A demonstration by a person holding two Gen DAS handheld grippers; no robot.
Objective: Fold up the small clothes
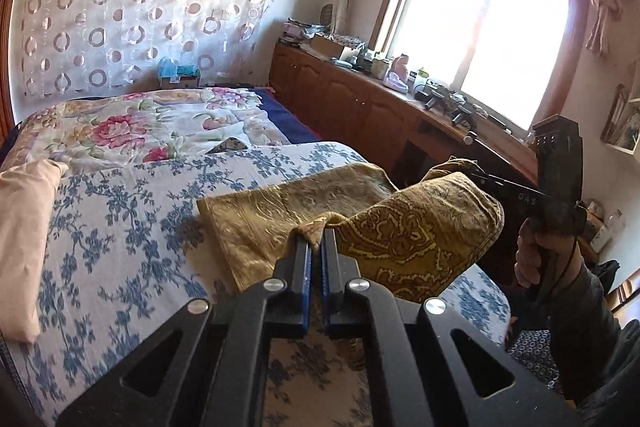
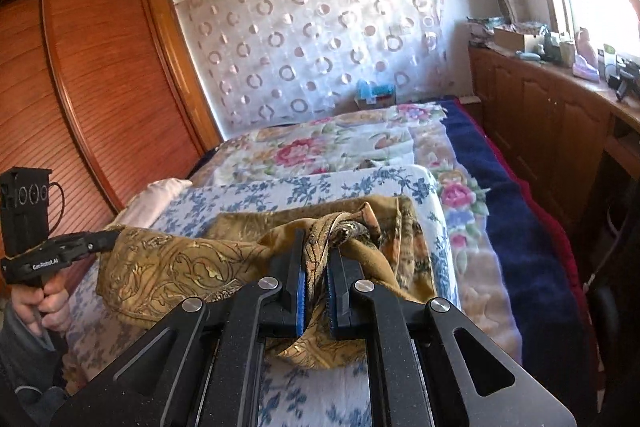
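Garment (image 1: 288, 203) on bed (image 1: 120, 211) — (cabinets (image 1: 360, 103) right)

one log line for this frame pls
step: lifting near edge to fold | left gripper: shut on cloth | right gripper: shut on cloth | far part of cloth on bed

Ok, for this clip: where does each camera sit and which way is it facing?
Left wrist: on the left gripper, looking along the bed toward the window; the right hand shows.
Right wrist: on the right gripper, facing the wardrobe and patterned curtain; the left hand shows.
Shared: the gold cloth, pinched by both, and the bed.
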